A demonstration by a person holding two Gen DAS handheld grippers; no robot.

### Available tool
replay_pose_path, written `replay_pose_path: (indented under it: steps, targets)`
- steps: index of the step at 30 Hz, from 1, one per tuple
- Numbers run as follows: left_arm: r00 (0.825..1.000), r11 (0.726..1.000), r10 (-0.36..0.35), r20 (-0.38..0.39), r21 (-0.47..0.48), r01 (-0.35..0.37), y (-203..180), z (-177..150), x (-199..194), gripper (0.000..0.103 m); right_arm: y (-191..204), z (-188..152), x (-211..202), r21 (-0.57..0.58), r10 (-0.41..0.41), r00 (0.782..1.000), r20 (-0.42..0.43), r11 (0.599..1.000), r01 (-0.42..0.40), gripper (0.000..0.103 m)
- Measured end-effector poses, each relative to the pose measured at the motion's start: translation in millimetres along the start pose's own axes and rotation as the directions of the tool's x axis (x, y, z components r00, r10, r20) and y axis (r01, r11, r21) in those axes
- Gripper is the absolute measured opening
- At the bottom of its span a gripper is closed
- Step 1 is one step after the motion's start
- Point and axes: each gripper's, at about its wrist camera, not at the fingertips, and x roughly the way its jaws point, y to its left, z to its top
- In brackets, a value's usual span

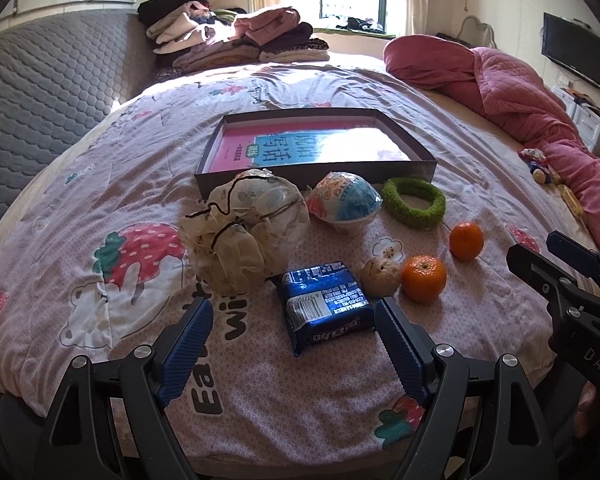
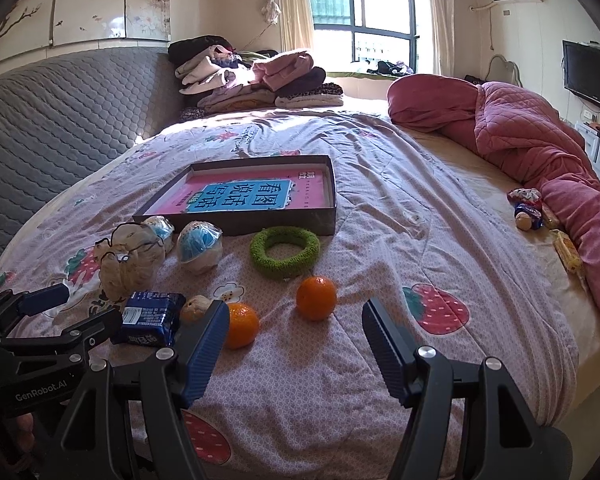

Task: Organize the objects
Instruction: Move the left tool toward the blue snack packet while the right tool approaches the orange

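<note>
Little looks done: the shallow dark cardboard box (image 1: 316, 170) at frame centre holds only a pink-and-blue book (image 1: 300, 148). The blue snack packet (image 1: 326, 304), two oranges (image 2: 316, 298) and green knitted ring (image 2: 285, 252) lie below it on the bed (image 1: 100, 208). The left gripper (image 1: 294, 320) and right gripper (image 2: 292, 326) gape, empty.

Shallow dark box (image 1: 316, 168), open, pink-and-blue book flat inside | before it: cream netted bundle (image 1: 242, 232), wrapped blue-white ball (image 1: 344, 202), green ring (image 1: 414, 202) | nearer: blue packet (image 1: 326, 306), beige ball (image 1: 380, 276), two oranges (image 1: 423, 278) (image 1: 466, 241), apart.
</note>
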Motion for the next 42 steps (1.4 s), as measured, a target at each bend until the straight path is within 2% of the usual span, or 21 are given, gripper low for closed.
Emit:
replay_pose_path:
  steps: [21, 32, 42]
  targets:
    - [0.996, 1.0, -0.009, -0.089, -0.02, 0.008, -11.8, -1.0, 46.5, 0.084, -18.4, -5.3, 42.9, -0.001, -0.002, 0.997, -0.071, 1.0, 0.002, 0.068]
    - [0.997, 0.998, -0.016, -0.081, -0.062, 0.011, -1.8, 3.1, 48.3, 0.084, -20.7, 0.9, 67.3, 0.001, 0.005, 0.995, -0.096, 1.0, -0.005, 0.068]
    - [0.992, 0.998, -0.003, -0.126, -0.069, -0.005, -8.7, 6.2, 62.0, 0.084, -20.0, 0.5, 77.7, -0.01, 0.001, 0.994, -0.109, 1.0, -0.002, 0.068]
